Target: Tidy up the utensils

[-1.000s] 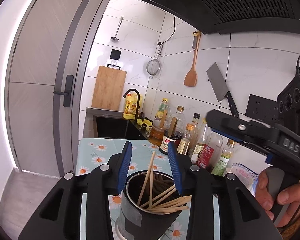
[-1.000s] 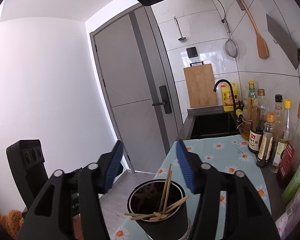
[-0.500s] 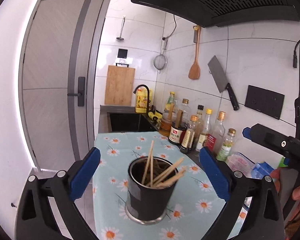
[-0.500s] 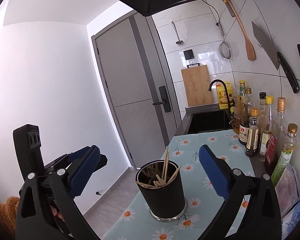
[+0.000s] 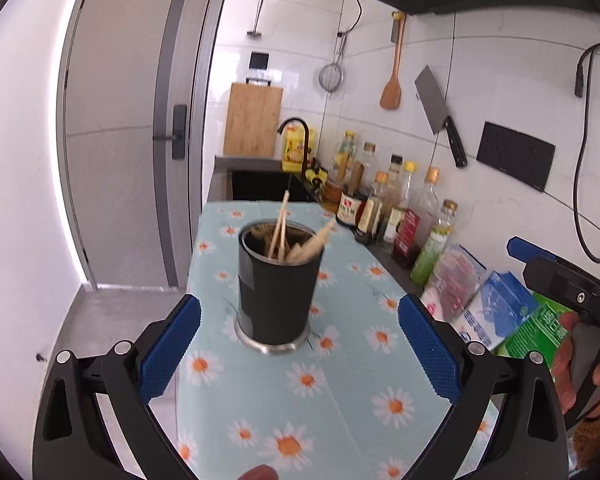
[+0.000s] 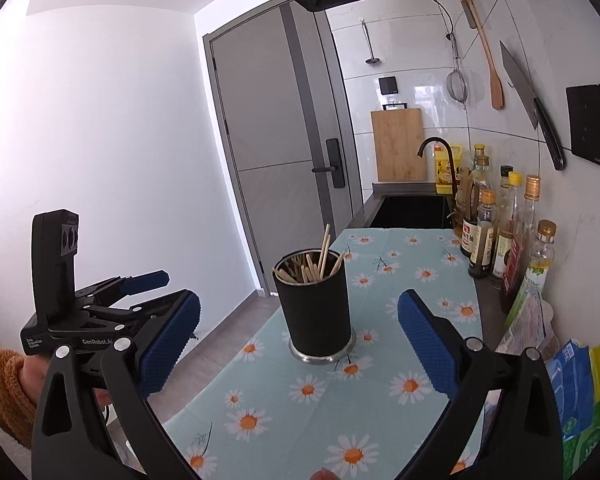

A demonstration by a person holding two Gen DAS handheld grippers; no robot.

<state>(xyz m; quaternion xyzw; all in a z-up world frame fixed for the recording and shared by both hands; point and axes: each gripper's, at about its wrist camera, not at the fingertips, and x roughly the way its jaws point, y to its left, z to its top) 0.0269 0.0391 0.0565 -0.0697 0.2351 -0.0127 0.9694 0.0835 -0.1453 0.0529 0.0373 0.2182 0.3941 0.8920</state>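
Daisy-cloth counter (image 5: 300, 408): both tongs, left (image 5: 300, 344) and right (image 6: 298, 350), have just sprung wide and backed off, gripping nothing. Black holder (image 5: 277, 284) stands free, chopsticks (image 6: 312, 266) inside (job likely finished).

A light blue cloth (image 5: 340, 408) with daisies covered the counter. A row of bottles (image 6: 496, 232) stood along the tiled wall, and a green-labelled bottle (image 5: 434, 248) was at the near end of the row. Some plastic bags (image 5: 496, 312) lay near it. Behind the cloth was a dark sink (image 6: 412, 210) with a curved black tap (image 6: 436, 150). A yellow bottle (image 6: 446, 168) stood by the tap. A wooden cutting board (image 6: 398, 144) leaned against the far wall. On the wall hung a wooden spatula (image 5: 392, 88), a cleaver (image 5: 436, 108), a small strainer (image 5: 332, 76) and a ladle (image 6: 370, 46). A grey door (image 6: 276, 152) with a black handle was shut.
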